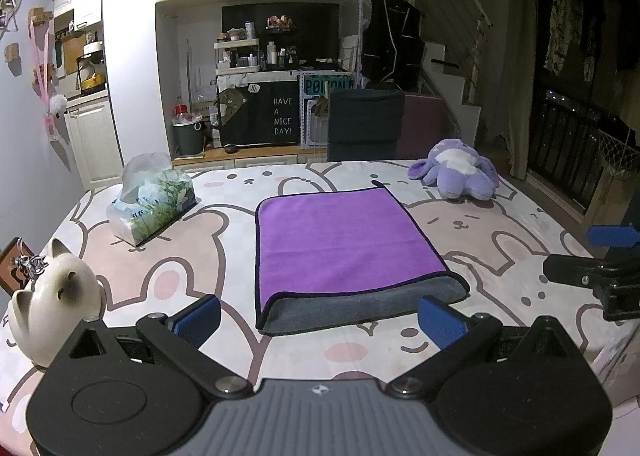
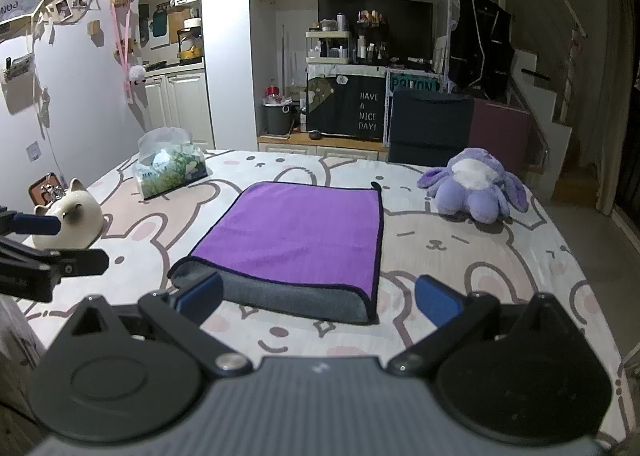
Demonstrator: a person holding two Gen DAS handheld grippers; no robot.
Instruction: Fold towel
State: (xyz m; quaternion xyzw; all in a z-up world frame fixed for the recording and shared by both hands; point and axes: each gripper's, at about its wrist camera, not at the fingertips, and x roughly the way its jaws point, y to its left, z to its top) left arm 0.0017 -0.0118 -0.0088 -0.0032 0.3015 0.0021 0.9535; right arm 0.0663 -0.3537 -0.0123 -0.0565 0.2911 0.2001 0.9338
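Observation:
A purple towel (image 1: 344, 244) with a grey underside lies folded once on the table, its grey lower layer showing along the near edge. It also shows in the right wrist view (image 2: 296, 236). My left gripper (image 1: 320, 320) is open and empty, just in front of the towel's near edge. My right gripper (image 2: 318, 302) is open and empty, also just short of the near edge. Each gripper shows at the side of the other's view: the right gripper (image 1: 600, 268) and the left gripper (image 2: 44, 252).
A tissue pack (image 1: 154, 203) lies at the far left and a white cat figurine (image 1: 56, 296) at the near left. A purple plush toy (image 1: 460, 173) sits at the far right. A dark chair (image 1: 364, 123) stands behind the bunny-print tablecloth (image 1: 500, 223).

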